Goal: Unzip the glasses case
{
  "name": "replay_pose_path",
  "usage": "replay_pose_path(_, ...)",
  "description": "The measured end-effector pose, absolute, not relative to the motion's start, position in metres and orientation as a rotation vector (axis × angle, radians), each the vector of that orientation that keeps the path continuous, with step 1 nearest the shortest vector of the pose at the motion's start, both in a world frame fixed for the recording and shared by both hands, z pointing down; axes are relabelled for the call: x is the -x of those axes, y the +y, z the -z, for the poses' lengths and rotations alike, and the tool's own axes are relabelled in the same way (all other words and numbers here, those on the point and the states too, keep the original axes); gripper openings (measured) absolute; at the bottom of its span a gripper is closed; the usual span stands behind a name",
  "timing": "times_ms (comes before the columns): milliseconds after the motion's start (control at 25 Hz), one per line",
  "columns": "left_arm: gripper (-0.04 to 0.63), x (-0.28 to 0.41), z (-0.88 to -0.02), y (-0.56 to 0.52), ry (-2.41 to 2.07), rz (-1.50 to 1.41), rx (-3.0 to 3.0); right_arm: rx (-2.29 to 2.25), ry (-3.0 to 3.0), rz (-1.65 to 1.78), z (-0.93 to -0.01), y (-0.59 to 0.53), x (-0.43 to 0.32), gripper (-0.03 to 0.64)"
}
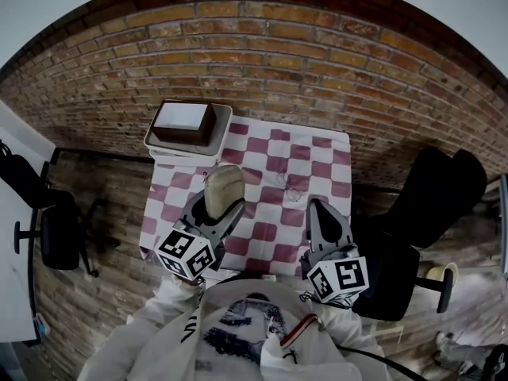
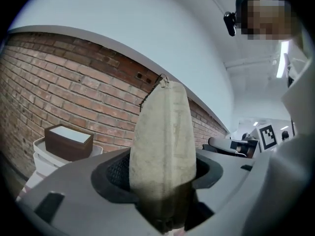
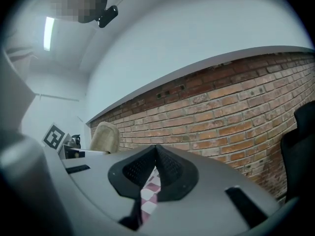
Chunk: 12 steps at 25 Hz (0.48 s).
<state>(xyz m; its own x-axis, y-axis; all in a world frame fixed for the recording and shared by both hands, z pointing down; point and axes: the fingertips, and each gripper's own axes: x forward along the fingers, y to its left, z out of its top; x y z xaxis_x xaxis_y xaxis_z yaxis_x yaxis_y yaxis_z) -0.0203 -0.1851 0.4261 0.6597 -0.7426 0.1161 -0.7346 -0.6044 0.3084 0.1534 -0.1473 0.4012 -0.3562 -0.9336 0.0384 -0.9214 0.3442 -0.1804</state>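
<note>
My left gripper [image 1: 221, 211] is shut on a beige fabric glasses case [image 1: 225, 187], held up above the checkered table [image 1: 274, 232]. In the left gripper view the case [image 2: 162, 146] stands on end between the jaws, which clamp its lower part, with its zipper pull and dark cord [image 2: 164, 81] at the top tip. My right gripper [image 1: 317, 206] is to the right of the case and apart from it. Its jaws [image 3: 156, 150] are shut with nothing between them. The right gripper view shows the case [image 3: 106, 137] off to the left.
White stacked trays [image 1: 163, 145] bearing a brown box [image 1: 184, 123] stand at the table's far left corner. A brick wall [image 1: 317, 78] lies behind the table. A black chair [image 1: 432, 201] is at the right and another [image 1: 48, 225] at the left.
</note>
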Motion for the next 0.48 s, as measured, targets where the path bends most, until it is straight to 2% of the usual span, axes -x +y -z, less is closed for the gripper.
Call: replay_pose_path(480, 0.291, 0.038, -0.412, -0.183, -1.345, 0.114, -2.552, 1.786, 2.513, 0.222, -0.4, -0.149, -0.161, 0.014)
